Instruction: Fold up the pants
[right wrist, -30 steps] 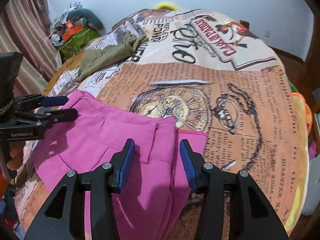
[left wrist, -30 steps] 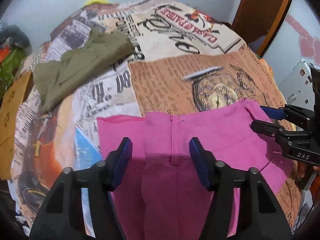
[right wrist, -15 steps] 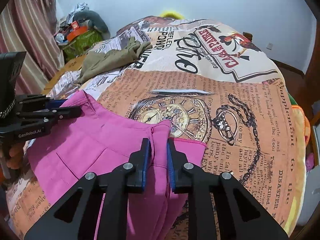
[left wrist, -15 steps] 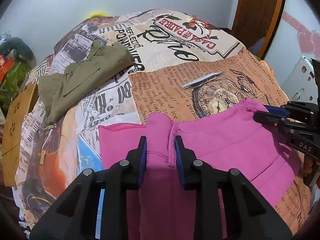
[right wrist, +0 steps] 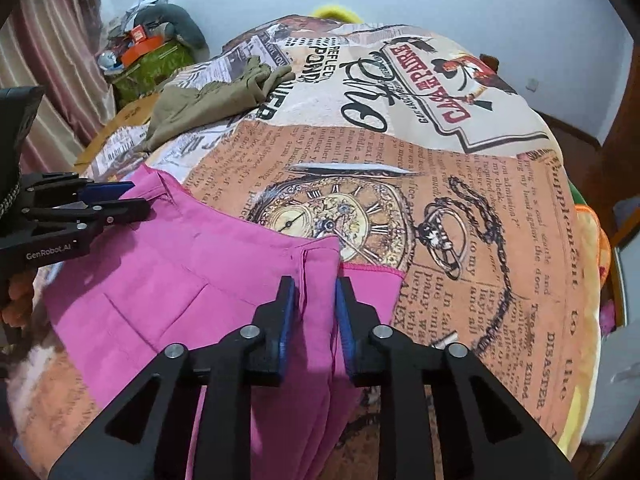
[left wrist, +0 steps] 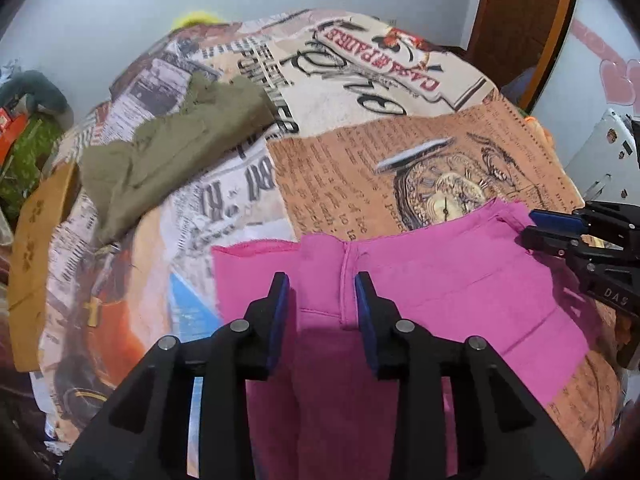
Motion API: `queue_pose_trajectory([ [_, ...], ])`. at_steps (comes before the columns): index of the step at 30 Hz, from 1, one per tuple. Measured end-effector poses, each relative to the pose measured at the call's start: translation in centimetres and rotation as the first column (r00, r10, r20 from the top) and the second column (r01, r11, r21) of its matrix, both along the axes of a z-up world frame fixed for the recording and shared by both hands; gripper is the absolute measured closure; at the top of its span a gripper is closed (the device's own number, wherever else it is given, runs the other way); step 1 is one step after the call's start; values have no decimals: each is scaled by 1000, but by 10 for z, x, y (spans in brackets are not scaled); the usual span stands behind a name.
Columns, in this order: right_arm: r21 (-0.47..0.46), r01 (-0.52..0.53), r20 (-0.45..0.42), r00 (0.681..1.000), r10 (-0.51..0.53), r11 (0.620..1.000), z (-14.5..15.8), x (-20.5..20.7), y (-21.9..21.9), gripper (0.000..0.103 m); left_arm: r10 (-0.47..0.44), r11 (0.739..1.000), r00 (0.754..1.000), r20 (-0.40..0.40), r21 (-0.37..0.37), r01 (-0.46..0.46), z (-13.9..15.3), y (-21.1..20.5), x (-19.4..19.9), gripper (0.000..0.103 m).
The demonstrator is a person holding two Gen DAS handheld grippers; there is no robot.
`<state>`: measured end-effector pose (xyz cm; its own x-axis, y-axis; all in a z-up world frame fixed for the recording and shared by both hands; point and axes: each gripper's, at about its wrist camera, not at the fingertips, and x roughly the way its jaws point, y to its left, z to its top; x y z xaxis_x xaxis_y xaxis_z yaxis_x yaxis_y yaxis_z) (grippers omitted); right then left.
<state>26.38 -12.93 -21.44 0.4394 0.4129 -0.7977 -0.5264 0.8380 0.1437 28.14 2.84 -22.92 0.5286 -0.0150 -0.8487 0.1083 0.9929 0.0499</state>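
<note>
Pink pants (left wrist: pixel 440 280) lie waist-up on the printed bedspread (left wrist: pixel 360 168). My left gripper (left wrist: pixel 322 286) stands over the waistband's left part by a belt loop. A raised fold of pink cloth fills the gap between its blue pads, and the jaws are opening slightly. My right gripper (right wrist: pixel 315 292) has the waistband's right corner of the pants (right wrist: pixel 180 280) bunched between its pads, jaws also opening a little. Each wrist view shows the other gripper from the side: the right gripper (left wrist: pixel 527 226) and the left gripper (right wrist: pixel 140 199), both at the waist's edge.
An olive garment (left wrist: pixel 172 152) lies crumpled at the far left of the bed. A cardboard sheet (left wrist: pixel 36 260) leans at the left edge. Clutter (right wrist: pixel 148 52) and a curtain (right wrist: pixel 52 60) stand beyond it. A wooden door (left wrist: pixel 520 20) is at the far right.
Both grippers went from wide open to closed on folds of the waistband, bunching the cloth upward, then their jaws eased slightly wider. The hands barely moved.
</note>
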Motion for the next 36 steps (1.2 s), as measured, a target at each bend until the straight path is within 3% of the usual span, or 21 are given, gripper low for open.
queue_pose_trajectory([
  [5, 40, -17, 14, 1000, 16, 999, 21, -15, -4, 83, 20, 1000, 997, 71, 14, -21, 26, 1, -16, 68],
  [9, 60, -60, 25, 998, 59, 996, 30, -30, 7, 80, 1, 1000, 997, 74, -23, 1, 32, -6, -27, 68],
  [11, 60, -85, 28, 996, 83, 995, 29, -36, 15, 68, -16, 999, 999, 46, -49, 19, 26, -12, -30, 68],
  [16, 43, -118, -34, 992, 119, 992, 10, -42, 32, 66, -30, 998, 998, -50, -64, 27, -7, -20, -36, 68],
  [20, 37, -114, -66, 991, 116, 993, -5, -46, 32, 66, -27, 1000, 999, -38, -17, 26, -14, -17, -47, 68],
  [24, 49, -102, -73, 992, 105, 994, -1, -51, 21, 66, -8, 999, 999, -52, -35, 6, -16, -1, -59, 67],
  [28, 30, -88, -59, 994, 90, 996, -2, -63, 9, 66, 19, 1000, 999, -39, -23, -20, -15, 9, -75, 55],
  [36, 47, -18, -80, 997, 22, 999, -2, -75, -23, 66, 59, 997, 998, -23, 42, -58, -15, 24, -106, 52],
])
